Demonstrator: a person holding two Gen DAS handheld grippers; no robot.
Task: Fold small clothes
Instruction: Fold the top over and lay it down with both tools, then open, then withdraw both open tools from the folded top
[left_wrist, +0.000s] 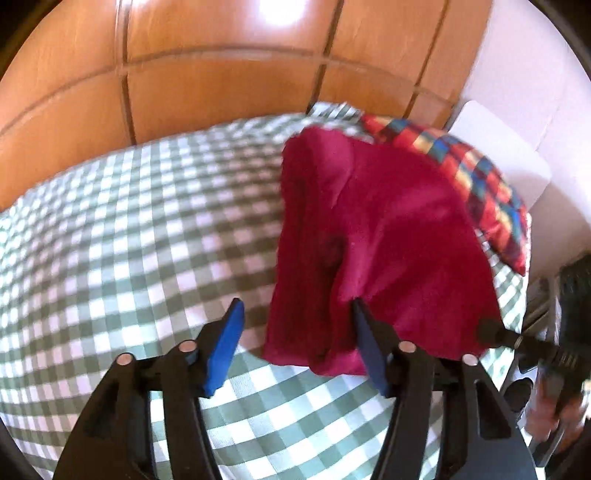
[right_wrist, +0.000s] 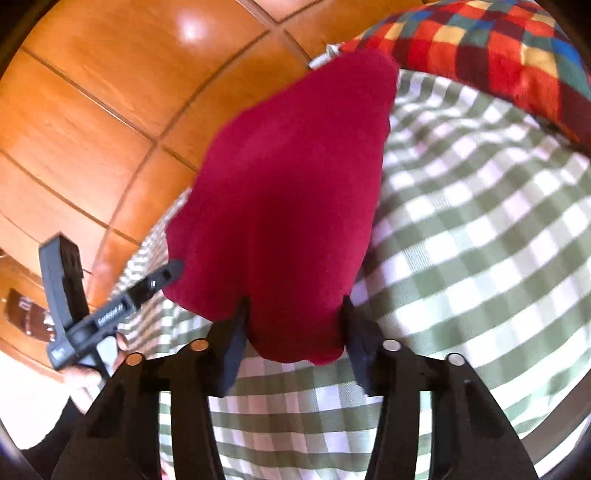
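Note:
A dark red cloth (left_wrist: 380, 236) lies bunched on the bed. In the left wrist view my left gripper (left_wrist: 295, 304) stands open at its near left corner. The left blue pad (left_wrist: 225, 347) is clear of the fabric, and the right fingertip (left_wrist: 364, 332) touches a fold. In the right wrist view the red cloth (right_wrist: 291, 192) runs away from my right gripper (right_wrist: 294, 300). Its near end fills the gap between the wide-set fingers, and no pinch shows. The left gripper (right_wrist: 170, 271) reaches the cloth's left edge, and the right gripper (left_wrist: 495, 332) its right edge.
The bed has a green and white checked cover (left_wrist: 129, 240) (right_wrist: 472, 266). A multicoloured checked pillow (left_wrist: 484, 184) (right_wrist: 498, 55) lies behind the cloth. Glossy orange-brown panels (left_wrist: 221, 74) (right_wrist: 92, 110) lie beyond the bed. A hand (right_wrist: 85, 373) holds the left gripper's handle.

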